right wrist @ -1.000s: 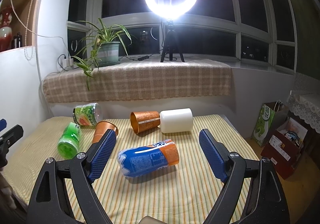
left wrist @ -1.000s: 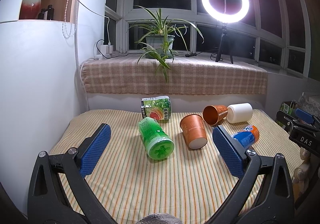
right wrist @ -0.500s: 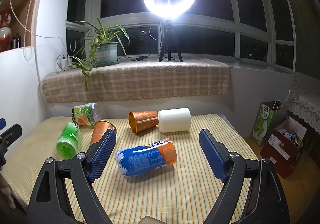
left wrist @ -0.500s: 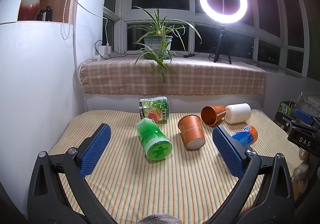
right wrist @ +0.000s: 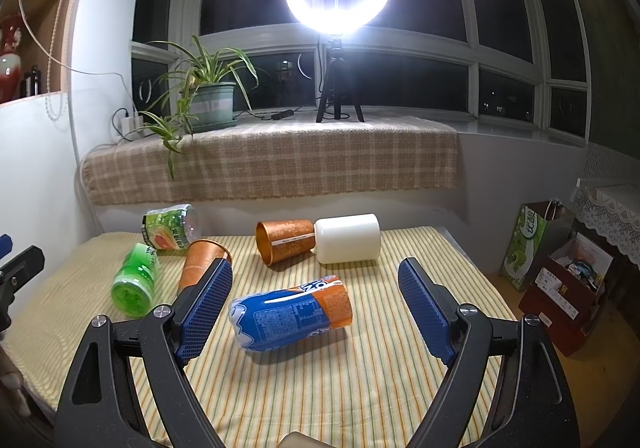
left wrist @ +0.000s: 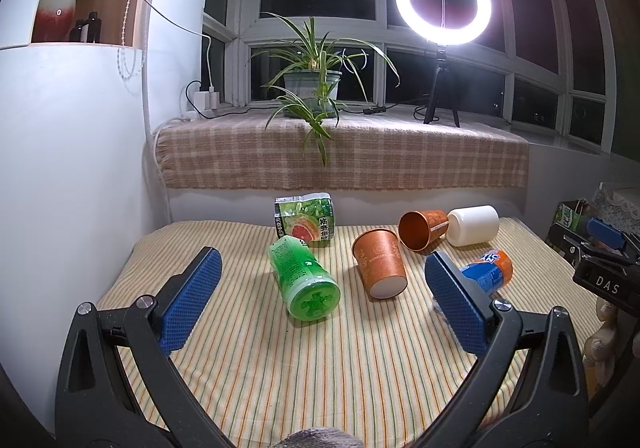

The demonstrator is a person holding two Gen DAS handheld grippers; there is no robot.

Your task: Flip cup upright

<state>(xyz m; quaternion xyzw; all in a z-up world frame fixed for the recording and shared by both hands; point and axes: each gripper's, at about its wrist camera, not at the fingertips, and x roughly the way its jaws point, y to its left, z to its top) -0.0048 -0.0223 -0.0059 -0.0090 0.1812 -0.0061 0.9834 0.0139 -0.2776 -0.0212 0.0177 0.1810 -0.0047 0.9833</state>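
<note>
Several cups lie on their sides on a striped table cloth (left wrist: 320, 368). A green cup (left wrist: 303, 279) lies between my left gripper's open jaws, farther out. A copper cup (left wrist: 380, 263) lies right of it, bottom toward me. A second copper cup (left wrist: 422, 228) and a white cup (left wrist: 473, 225) lie behind. A blue and orange cup (right wrist: 291, 313) lies just beyond my right gripper (right wrist: 314, 302), between its open jaws. My left gripper (left wrist: 320, 294) is open and empty. The green cup (right wrist: 134, 280) also shows at the left of the right wrist view.
A green drink pack (left wrist: 305, 221) lies at the table's back edge. A checked cloth covers the window ledge (left wrist: 340, 152), with a potted plant (left wrist: 312, 88) and a ring light (left wrist: 443, 2). A white wall (left wrist: 72, 168) is left; bags and boxes (right wrist: 560, 272) stand on the floor at the right.
Both grippers have drifted slightly; the cups appear a little lower and farther left in view. Nothing was grasped and no cup moved.
</note>
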